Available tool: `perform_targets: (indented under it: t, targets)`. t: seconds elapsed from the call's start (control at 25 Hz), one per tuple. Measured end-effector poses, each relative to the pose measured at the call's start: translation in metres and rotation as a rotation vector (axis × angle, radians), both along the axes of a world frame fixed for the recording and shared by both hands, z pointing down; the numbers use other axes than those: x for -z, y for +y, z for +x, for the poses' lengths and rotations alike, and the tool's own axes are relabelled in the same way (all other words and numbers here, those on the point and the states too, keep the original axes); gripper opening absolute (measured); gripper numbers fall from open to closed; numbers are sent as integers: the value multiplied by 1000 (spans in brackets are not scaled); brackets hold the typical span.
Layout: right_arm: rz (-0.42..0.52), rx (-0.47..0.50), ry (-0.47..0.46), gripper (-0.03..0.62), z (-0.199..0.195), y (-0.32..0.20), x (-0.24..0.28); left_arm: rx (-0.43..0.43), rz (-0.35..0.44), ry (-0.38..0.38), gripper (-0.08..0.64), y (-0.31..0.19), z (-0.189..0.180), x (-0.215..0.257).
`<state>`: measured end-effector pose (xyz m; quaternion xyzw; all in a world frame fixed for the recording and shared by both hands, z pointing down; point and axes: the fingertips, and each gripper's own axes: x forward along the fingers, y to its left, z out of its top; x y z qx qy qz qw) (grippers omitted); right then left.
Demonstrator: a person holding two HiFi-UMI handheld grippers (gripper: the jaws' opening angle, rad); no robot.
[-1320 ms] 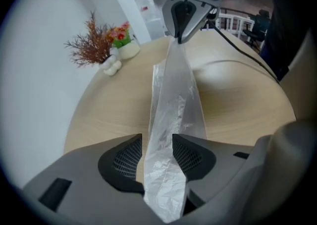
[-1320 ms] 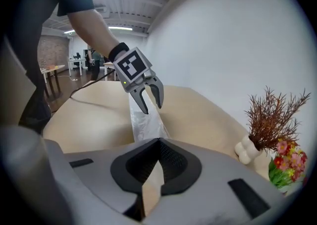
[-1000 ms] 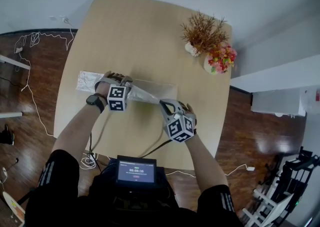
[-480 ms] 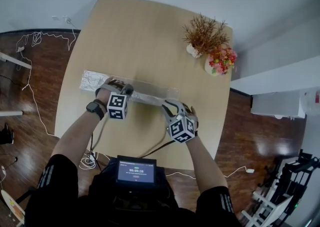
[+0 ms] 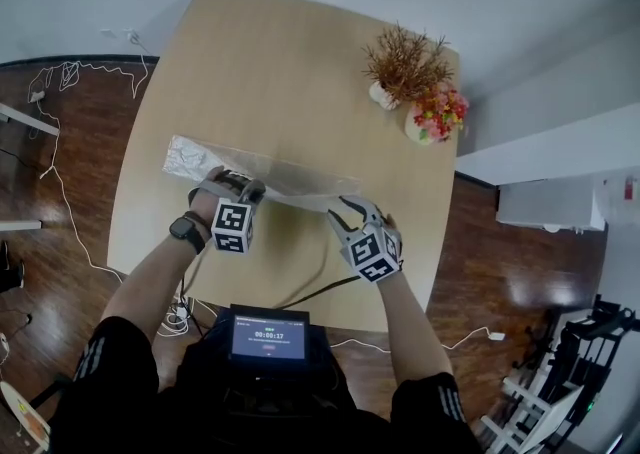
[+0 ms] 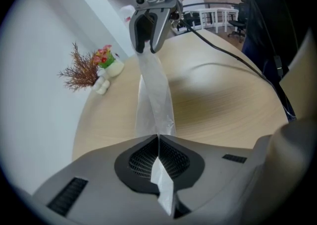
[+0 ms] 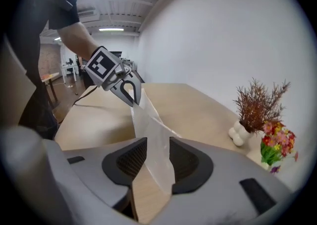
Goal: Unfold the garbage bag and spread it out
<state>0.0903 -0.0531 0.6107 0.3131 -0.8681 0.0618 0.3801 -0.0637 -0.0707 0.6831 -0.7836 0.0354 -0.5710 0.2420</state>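
Unfolding is in mid-stream: the garbage bag, a narrow folded strip of clear film, stretches across the middle of the worktop. Its left end rests on the wood and its right part is lifted off it between the two tools. Left hand-held gripper is clamped tight, with a tongue of film pinched in its closed jaws. Right hand-held gripper has just been opening its jaws. They stand about half apart, and the film runs loose through the gap with neither pad pressing on it. This reads as a regrip: the left anchors while the right frees itself for a fresh hold. The next move, I'd say, calls for the right one to find a free edge or a single layer, close on that alone, and draw it sideways so a fold opens. The dried twigs and flowers sit well apart from the bag.
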Motion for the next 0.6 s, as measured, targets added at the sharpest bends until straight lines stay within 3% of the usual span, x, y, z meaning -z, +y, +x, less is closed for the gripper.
perform_targets:
  t: [0.12, 0.16, 0.32, 0.44, 0.6]
  targets:
    - [-43, -76, -21, 169, 17, 6, -2, 5, -8, 6, 0, 11, 0, -2]
    - [-54, -96, -23, 196, 23, 7, -4, 3, -9, 7, 0, 14, 1, -2]
    - [-59, -121, -15, 233, 38, 11, -2, -10, -5, 6, 0, 25, 4, -1]
    - [-38, -77, -23, 264, 29, 12, 9, -34, 7, -2, 0, 35, 7, 0]
    - [-28, 85, -2, 264, -5, 17, 16, -87, 37, -28, 0, 47, 11, 2]
